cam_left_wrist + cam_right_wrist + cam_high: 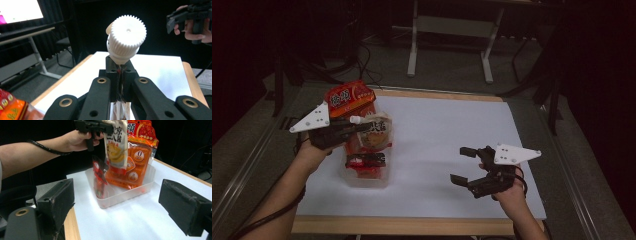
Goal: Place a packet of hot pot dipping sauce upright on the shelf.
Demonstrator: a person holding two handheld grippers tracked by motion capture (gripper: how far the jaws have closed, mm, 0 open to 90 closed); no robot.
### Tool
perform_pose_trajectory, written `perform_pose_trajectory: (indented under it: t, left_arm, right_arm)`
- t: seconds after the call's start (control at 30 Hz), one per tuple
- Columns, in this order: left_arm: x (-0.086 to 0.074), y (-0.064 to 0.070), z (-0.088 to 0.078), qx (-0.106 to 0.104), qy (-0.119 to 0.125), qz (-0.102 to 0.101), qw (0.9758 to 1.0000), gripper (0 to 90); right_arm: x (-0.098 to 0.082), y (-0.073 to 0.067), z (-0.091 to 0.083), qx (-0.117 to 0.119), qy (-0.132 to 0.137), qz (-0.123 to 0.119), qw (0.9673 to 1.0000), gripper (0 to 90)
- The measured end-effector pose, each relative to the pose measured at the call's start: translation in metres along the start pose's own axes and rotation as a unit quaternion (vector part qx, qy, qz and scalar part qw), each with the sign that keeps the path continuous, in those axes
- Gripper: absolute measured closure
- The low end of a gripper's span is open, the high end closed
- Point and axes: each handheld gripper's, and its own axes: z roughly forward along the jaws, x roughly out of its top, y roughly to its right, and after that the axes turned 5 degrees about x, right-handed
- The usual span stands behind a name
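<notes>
At left of the white-topped surface (452, 130): clear shallow plastic tub (364, 176), holding an orange-and-red printed snack bag (350, 98) leaning upright at its far side and a small dark red sachet (364, 161) at its near side. Above the tub: pale flexible spouted pouch with printed label (377, 131), hanging free, pinched just under its ribbed white screw cap (127, 33) by left gripper (353, 125), pressed together on the pouch neck. Pouch body judged soft, light and prone to swing; film likely slippery, creasing under pressure. Best hold judged to be the stiff neck below the cap, as now; the body a poor purchase. Contents possibly liquid or paste, cannot tell.

At right, well apart from the tub: right gripper (461, 165), low over bare surface, spread wide, holding nothing and touching nothing, jaws directed towards the tub.
</notes>
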Motion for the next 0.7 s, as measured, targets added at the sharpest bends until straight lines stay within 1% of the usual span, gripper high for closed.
perform_pose_trajectory:
  t: [0.17, 0.2, 0.4, 0.47, 0.5, 0.53, 0.7]
  left_arm:
    - [-0.010, 0.002, 0.001, -0.005, -0.014, -0.012, 0.9998, 88.2]
    - [-0.011, 0.004, 0.001, -0.008, -0.016, -0.009, 0.9998, 88.2]
    - [-0.018, 0.009, 0.000, -0.032, -0.027, -0.012, 0.9991, 88.2]
    - [-0.019, 0.012, 0.000, -0.038, -0.031, -0.009, 0.9988, 88.1]
    - [-0.019, 0.013, -0.001, -0.042, -0.035, -0.010, 0.9985, 88.1]
    - [-0.019, 0.014, -0.001, -0.043, -0.037, -0.006, 0.9983, 88.2]
    - [-0.022, 0.018, 0.000, -0.049, -0.056, -0.001, 0.9973, 88.1]
  right_arm:
    - [-0.001, 0.001, 0.000, 0.003, 0.001, 0.003, 1.0000, 13.0]
    - [-0.001, 0.001, 0.000, 0.002, 0.001, 0.003, 1.0000, 13.0]
    - [-0.002, 0.001, -0.001, 0.003, 0.003, 0.006, 1.0000, 13.1]
    - [-0.002, 0.001, -0.001, 0.003, 0.004, 0.007, 1.0000, 13.1]
    - [-0.001, 0.001, -0.001, 0.003, 0.004, 0.006, 1.0000, 13.1]
    - [-0.001, 0.001, -0.001, 0.003, 0.004, 0.005, 1.0000, 13.1]
    - [-0.001, 0.001, -0.001, 0.003, 0.006, 0.008, 0.9999, 13.1]
